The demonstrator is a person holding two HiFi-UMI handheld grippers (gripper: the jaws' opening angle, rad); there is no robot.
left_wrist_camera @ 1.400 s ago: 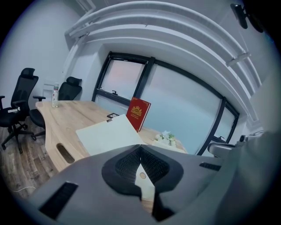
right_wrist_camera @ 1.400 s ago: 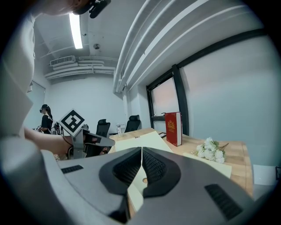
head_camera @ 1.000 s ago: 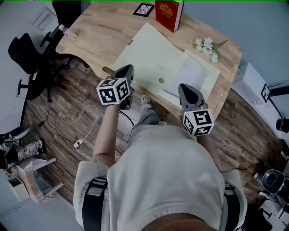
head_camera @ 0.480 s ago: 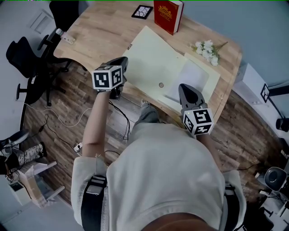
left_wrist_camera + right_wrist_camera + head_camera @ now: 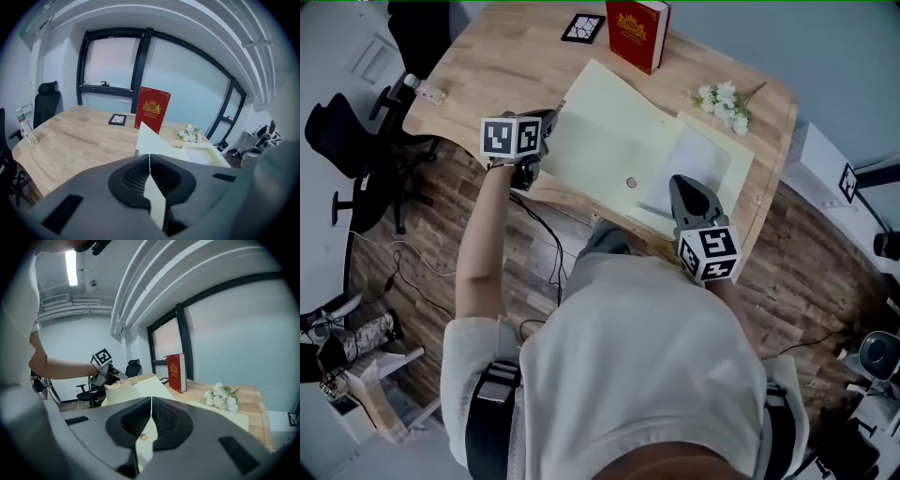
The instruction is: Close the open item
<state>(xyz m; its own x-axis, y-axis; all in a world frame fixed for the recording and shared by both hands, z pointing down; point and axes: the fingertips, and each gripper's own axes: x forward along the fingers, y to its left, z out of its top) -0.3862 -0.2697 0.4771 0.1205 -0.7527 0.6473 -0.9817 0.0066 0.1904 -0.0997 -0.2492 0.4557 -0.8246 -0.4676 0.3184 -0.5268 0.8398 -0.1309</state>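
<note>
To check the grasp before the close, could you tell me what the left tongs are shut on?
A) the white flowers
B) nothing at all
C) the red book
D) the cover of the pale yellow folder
D: in the left gripper view the left tongs are pinched together on a thin edge of the pale yellow folder, whose raised cover runs on beyond their tips.

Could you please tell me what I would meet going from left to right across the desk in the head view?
bottle → left gripper → black coaster → red book → flowers
</note>
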